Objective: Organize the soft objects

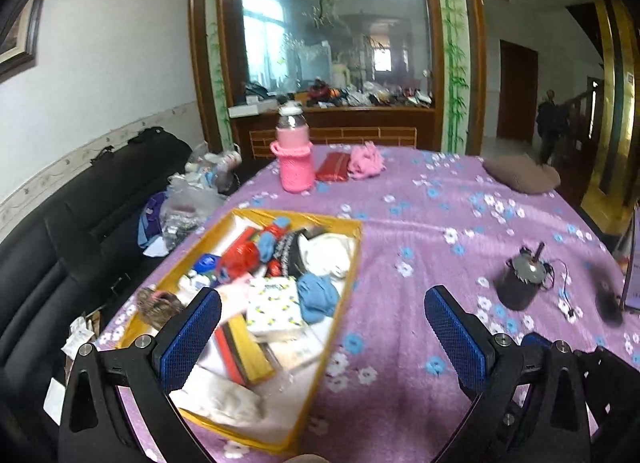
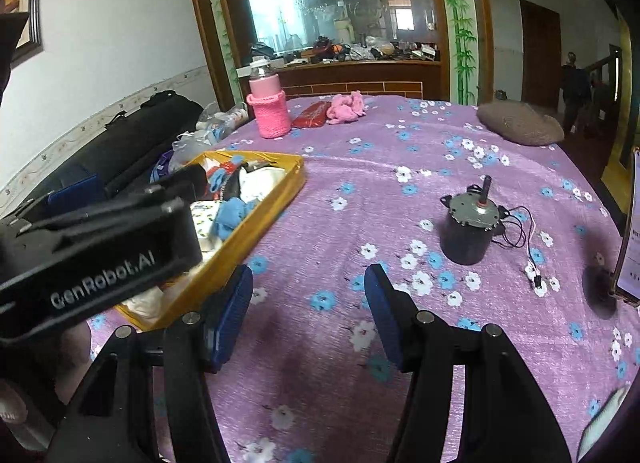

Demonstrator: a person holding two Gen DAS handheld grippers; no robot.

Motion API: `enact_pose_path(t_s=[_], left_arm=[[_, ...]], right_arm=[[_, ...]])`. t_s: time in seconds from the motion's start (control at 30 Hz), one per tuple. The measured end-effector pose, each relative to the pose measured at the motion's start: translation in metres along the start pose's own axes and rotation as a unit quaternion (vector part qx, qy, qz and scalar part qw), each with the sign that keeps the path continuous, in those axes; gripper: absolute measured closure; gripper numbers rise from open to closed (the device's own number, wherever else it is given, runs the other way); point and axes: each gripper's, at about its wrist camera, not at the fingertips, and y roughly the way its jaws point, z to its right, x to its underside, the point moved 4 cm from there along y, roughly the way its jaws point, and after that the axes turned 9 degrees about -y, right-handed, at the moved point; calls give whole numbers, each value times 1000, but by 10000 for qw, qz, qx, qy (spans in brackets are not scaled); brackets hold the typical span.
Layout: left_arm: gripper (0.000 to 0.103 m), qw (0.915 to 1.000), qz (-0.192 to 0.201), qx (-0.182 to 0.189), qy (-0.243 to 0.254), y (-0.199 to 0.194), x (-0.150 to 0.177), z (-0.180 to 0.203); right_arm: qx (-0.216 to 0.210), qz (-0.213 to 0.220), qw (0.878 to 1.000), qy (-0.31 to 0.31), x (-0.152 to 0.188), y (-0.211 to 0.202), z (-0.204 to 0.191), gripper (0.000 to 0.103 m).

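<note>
A yellow box [image 1: 353, 259] on the purple flowered tablecloth [image 1: 420, 231] holds soft items: a blue cloth [image 1: 316, 295], white cloths, red things, a patterned packet. It shows in the right wrist view [image 2: 276, 203] too. A pink fluffy cloth [image 1: 365, 161] and a red pouch [image 1: 333, 168] lie at the far edge; a brown cushion [image 1: 520, 173] lies far right. My left gripper [image 1: 322, 327] is open and empty, its left finger over the box. My right gripper [image 2: 308, 307] is open and empty above bare cloth, right of the box.
A bottle in a pink knit sleeve [image 1: 294, 155] stands at the far edge. A black motor with wires [image 1: 520, 283] stands on the right, a phone [image 2: 630, 231] at the right edge. A black sofa [image 1: 80, 231] with bags lies left of the table.
</note>
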Motion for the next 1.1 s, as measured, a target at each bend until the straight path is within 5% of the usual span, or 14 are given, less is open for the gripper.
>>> enact_pose_path(t_s=[0.47,1.1], left_arm=[[0,9979,-630,47,-135,45,3,4],[1,9963,-835,59,-198,73,4,12]], right_arm=[[177,-544,9984,2,13,27,13,46],[247,-897,9956,-63,10,46,11,46]])
